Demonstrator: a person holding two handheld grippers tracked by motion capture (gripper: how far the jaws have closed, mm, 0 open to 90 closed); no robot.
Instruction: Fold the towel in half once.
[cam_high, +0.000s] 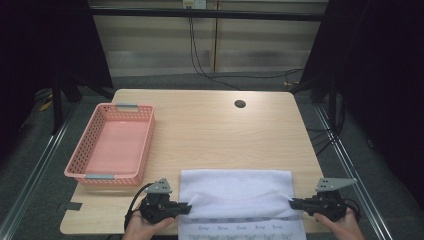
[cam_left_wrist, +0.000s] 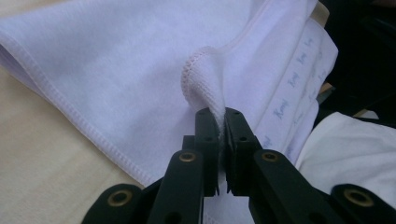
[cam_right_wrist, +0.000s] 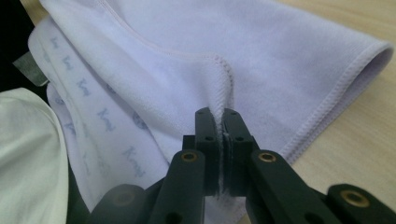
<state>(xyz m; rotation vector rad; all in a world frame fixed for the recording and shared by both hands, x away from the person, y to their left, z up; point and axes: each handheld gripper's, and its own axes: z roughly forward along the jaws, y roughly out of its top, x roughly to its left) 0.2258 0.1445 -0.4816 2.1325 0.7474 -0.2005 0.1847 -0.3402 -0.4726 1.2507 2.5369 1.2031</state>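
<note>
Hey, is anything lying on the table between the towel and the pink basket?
Nothing visible. The towel is pinched at both side edges by the left hand-held gripper and the right hand-held gripper; bare table runs from it to the pink basket.

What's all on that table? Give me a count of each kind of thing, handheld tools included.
White towel: 1, folded over, pinched at two corners
Pink basket: 1, nothing in it
Handheld grippers: 2, the left gripper and the right gripper, each shut on the towel
Total: 4 things, all on or over the wooden table
</note>
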